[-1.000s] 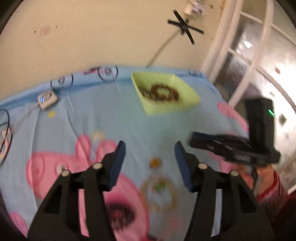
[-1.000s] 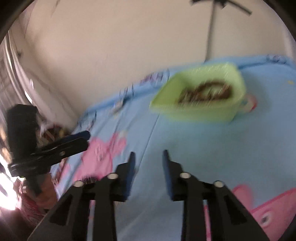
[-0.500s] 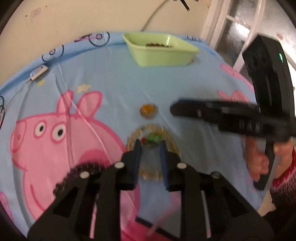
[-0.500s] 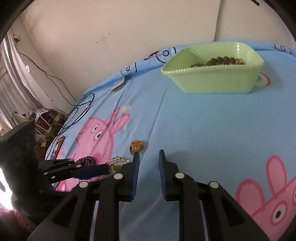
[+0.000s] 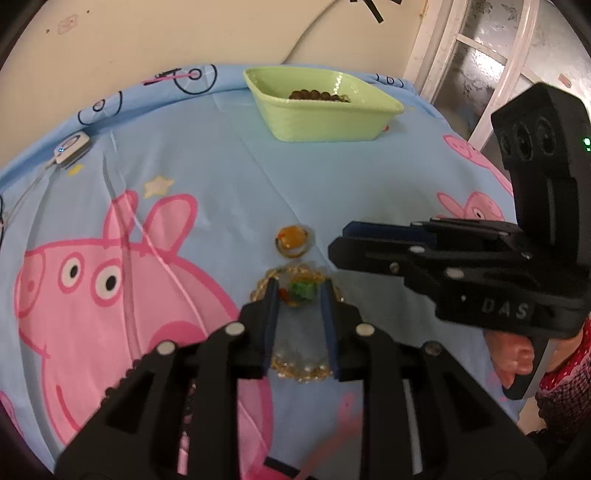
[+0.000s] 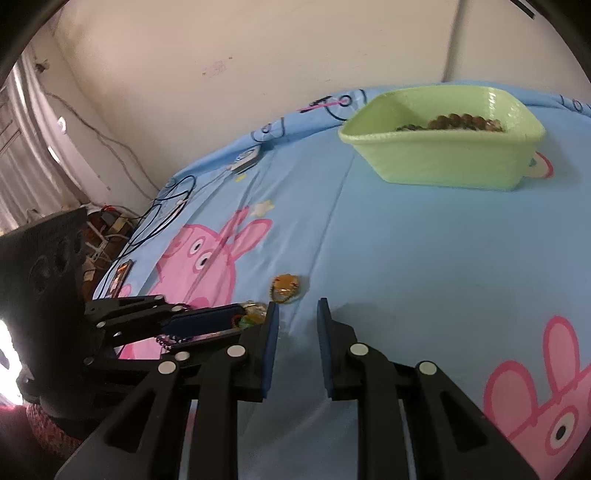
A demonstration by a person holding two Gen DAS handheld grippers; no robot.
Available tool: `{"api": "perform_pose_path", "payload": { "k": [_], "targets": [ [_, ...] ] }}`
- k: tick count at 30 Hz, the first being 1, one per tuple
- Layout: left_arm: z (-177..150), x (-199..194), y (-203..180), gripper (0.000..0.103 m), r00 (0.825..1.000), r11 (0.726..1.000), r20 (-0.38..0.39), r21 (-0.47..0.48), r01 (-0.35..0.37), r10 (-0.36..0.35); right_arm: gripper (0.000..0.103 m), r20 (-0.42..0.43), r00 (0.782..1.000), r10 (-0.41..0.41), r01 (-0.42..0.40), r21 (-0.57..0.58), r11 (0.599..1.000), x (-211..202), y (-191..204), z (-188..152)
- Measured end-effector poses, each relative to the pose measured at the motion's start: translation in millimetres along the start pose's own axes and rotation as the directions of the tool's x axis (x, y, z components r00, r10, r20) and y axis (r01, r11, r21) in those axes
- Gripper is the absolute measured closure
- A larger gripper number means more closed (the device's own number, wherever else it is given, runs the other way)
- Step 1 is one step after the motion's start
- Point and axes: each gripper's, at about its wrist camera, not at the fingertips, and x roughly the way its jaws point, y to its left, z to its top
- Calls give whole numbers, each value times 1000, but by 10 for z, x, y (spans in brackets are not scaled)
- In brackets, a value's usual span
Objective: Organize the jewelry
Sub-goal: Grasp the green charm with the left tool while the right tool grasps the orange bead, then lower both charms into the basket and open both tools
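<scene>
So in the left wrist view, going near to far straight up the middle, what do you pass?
Left tool → gold bead bracelet with the green charm → amber ring → green basket holding brown beads → wall.

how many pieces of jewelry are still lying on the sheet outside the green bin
3 that I can see: an amber ring, a gold beaded bracelet straddled by the left gripper, and a dark purple beaded piece mostly hidden under it. More may be hidden.
</scene>
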Motion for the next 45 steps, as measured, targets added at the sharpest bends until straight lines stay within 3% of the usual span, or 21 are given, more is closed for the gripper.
{"api": "perform_pose_path", "payload": {
  "k": [9,13,17,21,24,28,32,35,36,37,38,39,42,45],
  "targets": [
    [-48,-106,81,86,999,999,27,-19,28,-27,103,-22,998,-51,49,-94,994,151,179,234],
    [-92,-364,216,85,995,996,71,-65,67,-63,103,-73,988,-137,120,-200,972,338,309,210],
    [-42,-548,381,85,992,991,106,-107,76,-65,103,-57,982,-179,158,-266,951,310,352,149],
    [109,-546,448,85,988,987,117,-119,110,-96,103,-22,987,-161,154,-206,966,130,234,128],
    [314,-457,417,86,983,979,108,-121,162,-149,103,33,997,-66,69,-115,991,-96,80,195],
    [762,-298,267,85,978,979,107,-79,188,-180,103,113,988,-108,106,21,994,-342,-354,419],
    [1326,-94,160,85,969,970,96,-66,233,-226,103,204,976,-81,59,115,992,-603,-669,754],
    [1751,175,125,85,972,971,77,-78,226,-220,103,216,975,-51,17,157,987,-571,-871,1065],
    [1904,358,134,72,974,970,48,-89,225,-221,103,216,976,-36,-3,178,984,-508,-938,1170],
    [1995,510,163,61,978,971,20,-115,211,-210,83,208,977,-42,-3,211,978,-394,-1050,1309],
    [2083,697,231,53,986,971,-19,-176,161,-166,70,196,978,-72,22,244,969,-299,-1157,1406],
    [2115,779,274,53,988,967,-39,-211,140,-151,64,181,973,-141,83,299,951,-213,-1287,1500],
    [2143,729,350,53,981,948,-3,-257,186,-194,64,223,966,-133,52,337,940,-280,-1385,1545],
    [2051,427,364,53,981,954,71,-231,191,-179,64,293,947,-130,35,309,950,-468,-1245,1396]
  ]
}}
